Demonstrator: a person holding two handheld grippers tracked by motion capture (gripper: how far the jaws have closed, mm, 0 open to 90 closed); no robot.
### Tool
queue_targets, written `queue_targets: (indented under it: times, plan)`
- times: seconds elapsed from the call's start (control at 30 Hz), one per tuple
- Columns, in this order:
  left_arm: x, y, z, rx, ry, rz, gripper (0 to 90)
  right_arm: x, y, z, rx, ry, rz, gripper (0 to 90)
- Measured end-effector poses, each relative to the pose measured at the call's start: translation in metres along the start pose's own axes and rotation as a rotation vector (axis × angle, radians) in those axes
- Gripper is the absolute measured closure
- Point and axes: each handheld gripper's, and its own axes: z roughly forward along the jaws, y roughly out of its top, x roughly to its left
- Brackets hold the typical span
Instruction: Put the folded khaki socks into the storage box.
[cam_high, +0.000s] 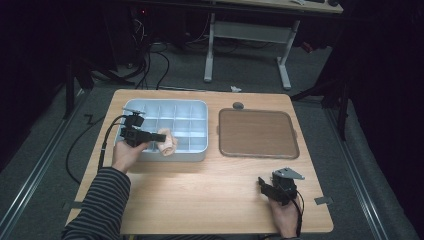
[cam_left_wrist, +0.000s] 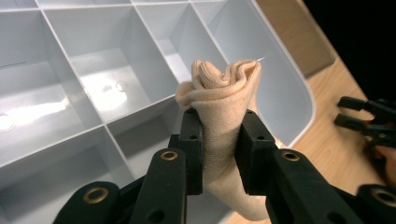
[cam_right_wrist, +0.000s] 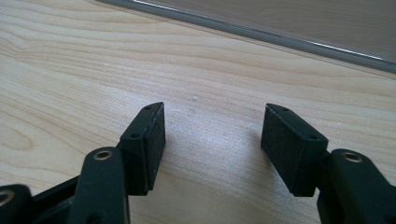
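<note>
- The rolled beige cloth (cam_left_wrist: 224, 121) is pinched round its middle by the left gripper (cam_left_wrist: 219, 140), whose jaws are clenched on it; its folded end sticks out past the pads and the rest hangs below them. A mid-body grip like this probably keeps the roll from unwinding while it is carried.
- In the high view the cloth (cam_high: 166, 141) sits just ahead of that gripper (cam_high: 150, 136), over the near edge of the grey divided tray (cam_high: 200, 107), so it looks ready to be lowered into a compartment.
- Beyond and beneath the jaws in the left gripper view, the tray's cells (cam_left_wrist: 93, 70) are bare: only light glare on their floors, nothing in them that I can make out.
- Which cell lies directly under the roll I cannot tell; the near-row cells are closest.
- The right gripper (cam_right_wrist: 212, 133) is released, jaws wide apart with nothing between them, resting low over the wooden table (cam_right_wrist: 70, 70), likely parked out of the way.
- Ahead of the right gripper (cam_high: 267, 187) lies the brown flat tray (cam_high: 257, 132), with nothing on it.
</note>
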Motion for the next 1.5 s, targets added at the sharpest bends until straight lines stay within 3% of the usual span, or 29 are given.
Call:
queue_targets:
  times: [0.27,0.47,0.87,1.0,1.5]
  plan:
    - [0.006,0.001,0.004,0.030,0.016,0.002,74.6,0.001,0.000,0.000,-0.001,-0.003,0.002,40.5]
    - [0.006,-0.004,0.003,0.063,0.056,0.061,74.6,0.001,0.000,0.000,-0.002,-0.007,0.003,40.5]
    - [0.004,-0.007,0.007,0.070,0.089,0.051,74.5,0.001,0.000,0.000,-0.002,-0.006,0.001,40.4]
    - [0.008,-0.007,0.009,0.076,0.072,0.040,74.5,0.002,0.001,0.001,0.000,-0.009,0.008,40.5]
    - [0.006,-0.007,0.018,0.092,0.111,0.052,74.5,0.002,0.001,0.001,0.001,-0.019,0.015,40.3]
